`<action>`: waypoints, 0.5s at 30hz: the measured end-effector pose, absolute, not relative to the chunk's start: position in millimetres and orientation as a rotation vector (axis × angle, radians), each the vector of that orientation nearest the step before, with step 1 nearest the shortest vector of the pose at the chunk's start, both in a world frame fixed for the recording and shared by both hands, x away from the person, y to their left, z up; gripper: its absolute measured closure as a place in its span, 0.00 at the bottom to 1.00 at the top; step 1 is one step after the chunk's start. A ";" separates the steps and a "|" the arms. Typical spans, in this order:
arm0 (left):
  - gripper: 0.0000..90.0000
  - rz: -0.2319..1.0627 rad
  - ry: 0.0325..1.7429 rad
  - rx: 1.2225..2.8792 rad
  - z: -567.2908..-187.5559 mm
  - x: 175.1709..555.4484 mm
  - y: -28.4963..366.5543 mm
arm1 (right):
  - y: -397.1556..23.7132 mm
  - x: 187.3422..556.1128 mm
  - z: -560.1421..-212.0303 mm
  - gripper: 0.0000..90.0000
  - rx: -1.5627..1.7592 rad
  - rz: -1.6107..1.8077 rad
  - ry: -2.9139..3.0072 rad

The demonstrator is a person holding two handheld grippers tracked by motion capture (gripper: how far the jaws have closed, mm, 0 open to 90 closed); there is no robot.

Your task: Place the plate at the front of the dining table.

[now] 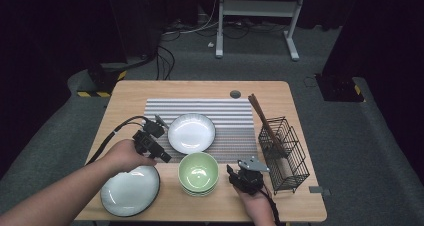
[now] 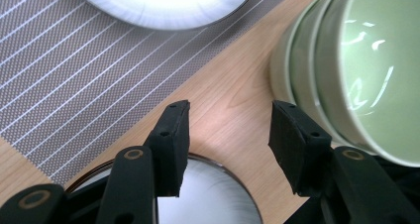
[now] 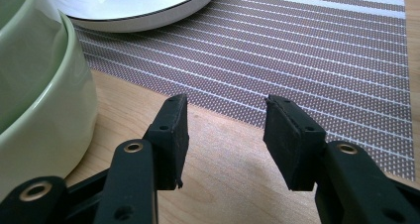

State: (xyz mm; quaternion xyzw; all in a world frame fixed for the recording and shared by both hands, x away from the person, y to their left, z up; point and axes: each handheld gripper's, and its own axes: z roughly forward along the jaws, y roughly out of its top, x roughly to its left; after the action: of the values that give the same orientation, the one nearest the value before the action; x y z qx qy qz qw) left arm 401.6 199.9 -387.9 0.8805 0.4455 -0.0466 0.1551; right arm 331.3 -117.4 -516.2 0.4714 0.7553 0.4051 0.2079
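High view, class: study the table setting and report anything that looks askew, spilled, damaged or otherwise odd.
Nothing is spilled or broken. The chopsticks lean diagonally out of the wire basket rather than standing upright. The near white plate overhangs the table edge slightly. The stacked green bowls sit neatly.

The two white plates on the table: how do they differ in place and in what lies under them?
The far plate lies on the striped placemat, while the near plate lies on the bare wooden table. The far plate sits behind the stack of green bowls; the near plate sits left of it, under the left gripper. Both are round, white, dark-rimmed and empty.
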 end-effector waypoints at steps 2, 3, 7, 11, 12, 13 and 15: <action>0.55 -0.145 1.276 2.508 -384.3 401.1 195.6 | -116.9 331.2 -516.4 0.57 1.315 1.126 2.103; 0.55 -0.145 1.273 2.511 -382.6 400.7 193.3 | -116.7 331.2 -516.4 0.57 1.314 1.126 2.103; 0.54 -0.140 1.255 2.515 -377.9 399.9 185.5 | -116.9 331.1 -516.3 0.57 1.314 1.126 2.102; 0.53 -0.136 1.242 2.525 -374.5 399.5 178.8 | -117.6 331.3 -516.2 0.57 1.308 1.126 2.101; 0.53 -0.135 1.242 2.526 -373.9 399.5 177.6 | -117.7 331.4 -516.1 0.58 1.309 1.128 2.100; 0.53 -0.143 1.237 2.523 -373.3 399.8 176.3 | -118.0 331.7 -516.1 0.58 1.303 1.127 2.101; 0.52 -0.157 1.246 2.512 -372.6 399.9 174.5 | -118.0 331.6 -516.0 0.58 1.307 1.128 2.100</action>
State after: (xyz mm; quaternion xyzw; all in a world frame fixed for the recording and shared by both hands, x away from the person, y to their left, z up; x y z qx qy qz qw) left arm 399.9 174.5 -372.6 0.8821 0.4375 -0.0552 0.1659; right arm 331.6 -118.0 -516.0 0.4701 0.7553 0.4057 0.2098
